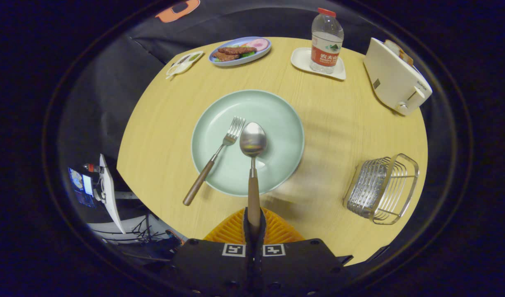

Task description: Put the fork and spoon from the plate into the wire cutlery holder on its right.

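Above the plate (277, 119) the gripper (254, 225) is clamped on the spoon (253, 165) handle. The fork (219, 154) lies on the plate's left side. The holder (382, 189), right of the plate, looks empty, so both remain.

Table (339, 123): pale wood grain, smooth, matt. Plate (285, 123): pale green glazed ceramic by the look, soft sheen. Spoon (252, 142) and fork (231, 134): polished metal heads, brown wooden handles, satin. Gripper (253, 225): 2 orange ribbed fingers (231, 229), plastic-looking, pressed on the spoon's handle. Wire cutlery holder (382, 189): shiny chromed wire. Bottle (326, 41): clear plastic. Toaster (394, 80): cream, glossy.
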{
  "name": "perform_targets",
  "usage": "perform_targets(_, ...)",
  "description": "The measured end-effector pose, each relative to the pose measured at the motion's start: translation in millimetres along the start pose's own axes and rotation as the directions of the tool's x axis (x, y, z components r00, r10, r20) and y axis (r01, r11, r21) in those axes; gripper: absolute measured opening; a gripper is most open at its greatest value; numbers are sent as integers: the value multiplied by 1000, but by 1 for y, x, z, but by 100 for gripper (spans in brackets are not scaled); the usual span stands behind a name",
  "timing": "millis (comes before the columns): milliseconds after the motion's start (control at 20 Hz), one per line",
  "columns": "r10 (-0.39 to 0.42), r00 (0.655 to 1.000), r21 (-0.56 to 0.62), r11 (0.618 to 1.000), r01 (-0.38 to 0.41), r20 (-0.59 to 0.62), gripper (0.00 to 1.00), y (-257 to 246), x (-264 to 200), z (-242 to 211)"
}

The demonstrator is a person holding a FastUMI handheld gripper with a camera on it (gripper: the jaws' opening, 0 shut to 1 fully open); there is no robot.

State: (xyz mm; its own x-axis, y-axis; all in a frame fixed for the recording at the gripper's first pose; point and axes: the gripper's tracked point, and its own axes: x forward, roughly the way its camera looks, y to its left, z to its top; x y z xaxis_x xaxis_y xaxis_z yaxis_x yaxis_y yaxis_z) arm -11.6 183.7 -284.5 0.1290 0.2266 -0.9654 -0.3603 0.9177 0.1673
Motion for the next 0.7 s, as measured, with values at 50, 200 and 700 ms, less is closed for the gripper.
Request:
perform_targets(50,13,1000,17,1000,-13,12,1,0,-14,1)
perform_targets(200,12,998,67,998,-16,68,0,-16,-60,3)
perform_targets(700,-72,997,367,928,63,9,0,-119,-135,-49)
